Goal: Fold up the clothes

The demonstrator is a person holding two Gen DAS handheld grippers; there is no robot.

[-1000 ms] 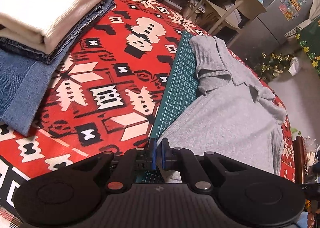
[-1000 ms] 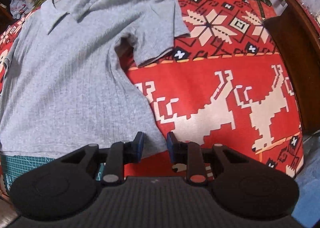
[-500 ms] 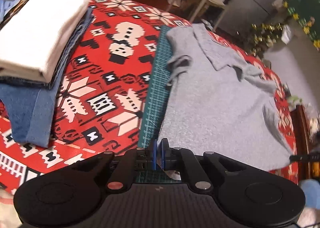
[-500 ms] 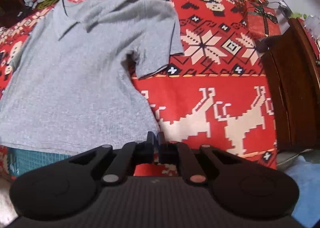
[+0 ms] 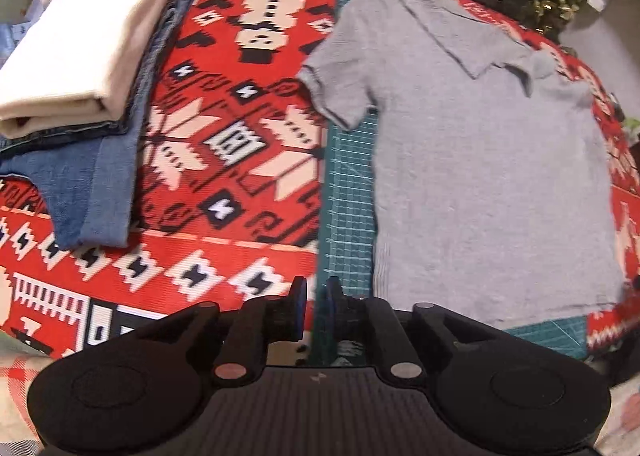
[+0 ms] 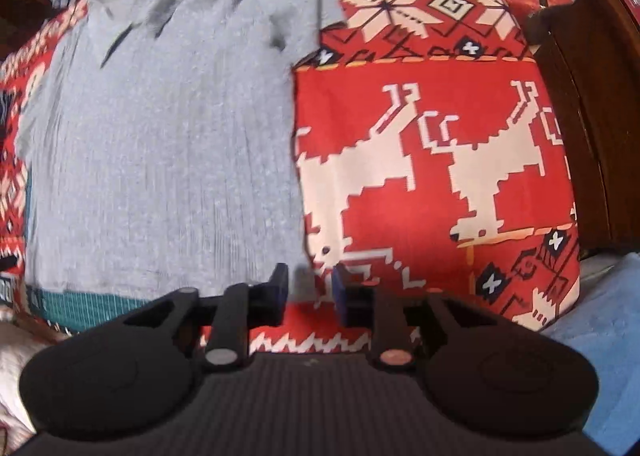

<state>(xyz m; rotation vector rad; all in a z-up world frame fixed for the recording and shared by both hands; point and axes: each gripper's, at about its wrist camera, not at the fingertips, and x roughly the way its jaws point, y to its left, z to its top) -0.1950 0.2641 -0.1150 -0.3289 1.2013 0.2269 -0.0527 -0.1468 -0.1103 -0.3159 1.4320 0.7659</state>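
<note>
A grey short-sleeved polo shirt [image 5: 480, 159] lies spread flat, collar at the far end, on a green cutting mat [image 5: 348, 195] over a red patterned blanket [image 5: 224, 159]. My left gripper [image 5: 316, 306] hovers over the mat's near edge, just left of the shirt's hem corner. Its jaws are opening, with nothing between them. In the right wrist view the shirt [image 6: 160, 143] fills the left half. My right gripper [image 6: 310, 286] sits at the hem's right corner, its jaws opening, and the pads do not press on the cloth.
A pile of folded clothes lies at the left: a cream piece [image 5: 84, 43] on top of blue jeans [image 5: 96, 191]. A dark wooden frame [image 6: 592, 127] borders the right side. Light blue cloth [image 6: 600, 356] lies near the right corner. Shelves and clutter stand beyond.
Both grippers went from shut to partly open. The left view rose and rolled, so the whole shirt shows flat with its left sleeve spread out. The right sleeve's gap closed against the body.
</note>
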